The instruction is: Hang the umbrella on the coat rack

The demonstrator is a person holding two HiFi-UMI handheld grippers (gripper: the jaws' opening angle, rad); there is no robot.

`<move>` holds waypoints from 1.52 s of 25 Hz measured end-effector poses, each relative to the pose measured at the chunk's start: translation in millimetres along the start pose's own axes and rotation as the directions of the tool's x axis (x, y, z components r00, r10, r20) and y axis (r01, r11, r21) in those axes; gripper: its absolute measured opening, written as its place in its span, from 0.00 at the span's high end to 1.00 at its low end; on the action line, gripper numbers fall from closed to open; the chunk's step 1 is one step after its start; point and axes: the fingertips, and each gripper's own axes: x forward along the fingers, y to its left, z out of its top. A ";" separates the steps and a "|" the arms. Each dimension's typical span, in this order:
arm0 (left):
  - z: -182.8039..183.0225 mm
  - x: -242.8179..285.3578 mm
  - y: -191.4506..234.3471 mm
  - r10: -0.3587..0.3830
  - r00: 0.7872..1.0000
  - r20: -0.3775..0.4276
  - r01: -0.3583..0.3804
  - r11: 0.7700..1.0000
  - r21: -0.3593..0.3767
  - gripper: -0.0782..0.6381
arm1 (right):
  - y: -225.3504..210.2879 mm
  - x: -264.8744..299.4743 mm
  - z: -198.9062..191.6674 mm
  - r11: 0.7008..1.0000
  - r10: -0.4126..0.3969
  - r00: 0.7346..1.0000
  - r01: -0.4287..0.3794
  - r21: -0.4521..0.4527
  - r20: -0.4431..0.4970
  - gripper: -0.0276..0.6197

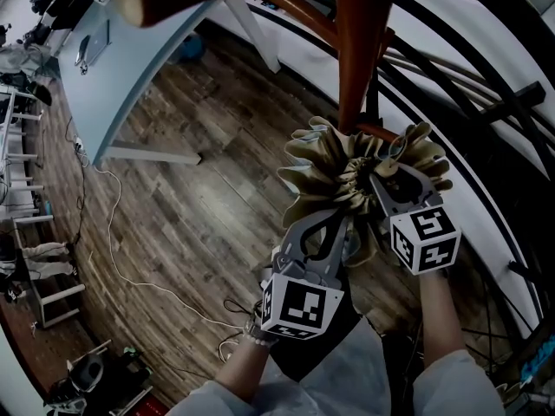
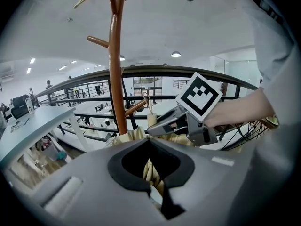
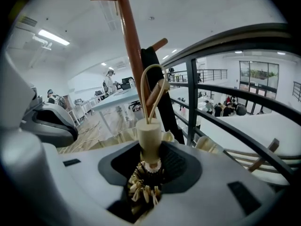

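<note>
The folded beige umbrella (image 1: 334,176) is held up against the brown coat rack pole (image 1: 355,50). My left gripper (image 1: 334,224) is shut on its bunched fabric (image 2: 153,171). My right gripper (image 1: 381,176) is shut on the umbrella's end, just below the cream cap (image 3: 149,135) and around the bundled rib tips. From the cap a beige cord loop (image 3: 146,86) rises and lies around a short slanted peg (image 3: 157,92) of the rack. In the left gripper view the same cap (image 2: 151,119) sits beside the peg (image 2: 135,107), with the right gripper (image 2: 155,127) coming in from the right.
A black metal railing (image 1: 486,102) curves close behind the rack. Something black (image 3: 162,98) hangs down the pole. A pale table (image 1: 130,68) stands to the left over wood floor, where a white cable (image 1: 130,232) trails. People stand far off in the office.
</note>
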 end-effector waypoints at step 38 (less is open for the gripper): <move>-21.5 -2.1 6.3 0.026 0.999 -0.026 -0.027 0.999 -0.047 0.88 | 5.8 63.1 -16.7 0.999 0.043 0.995 -0.045 -0.028 -0.090 0.75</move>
